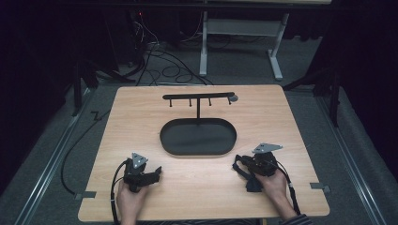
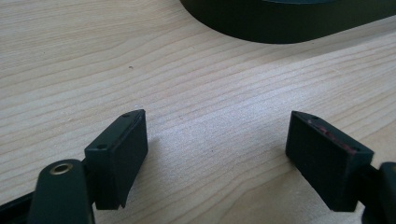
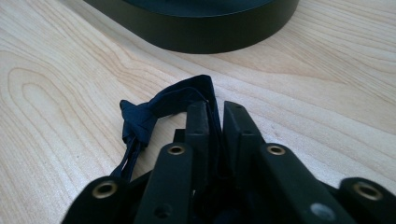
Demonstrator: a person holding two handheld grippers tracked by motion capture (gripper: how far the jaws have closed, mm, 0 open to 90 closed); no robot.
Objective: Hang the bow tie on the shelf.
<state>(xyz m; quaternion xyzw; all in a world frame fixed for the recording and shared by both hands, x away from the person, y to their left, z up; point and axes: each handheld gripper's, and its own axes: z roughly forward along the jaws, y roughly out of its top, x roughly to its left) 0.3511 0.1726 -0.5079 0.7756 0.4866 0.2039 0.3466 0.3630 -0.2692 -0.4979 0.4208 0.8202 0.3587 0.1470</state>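
Pinching dark strap [image 3: 163,105], right claw [image 3: 215,109] (strap's end hidden).

Matt black cloth strap [image 3: 159,105], smooth pale wood-grain table [image 1: 141,112], matt black tray [image 1: 198,136].

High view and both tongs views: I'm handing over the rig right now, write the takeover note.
Left tongs: open, low over bare table, holding nothing.
Right tongs: shut on a dark fabric strap, its knotted end lying on the wood.
Black oval tray sits mid-table; the hook rack rises behind it, hooks bare but for a small grey thing at its right end.
Done: strap gripped.
Left: probably hanging it on the rack.
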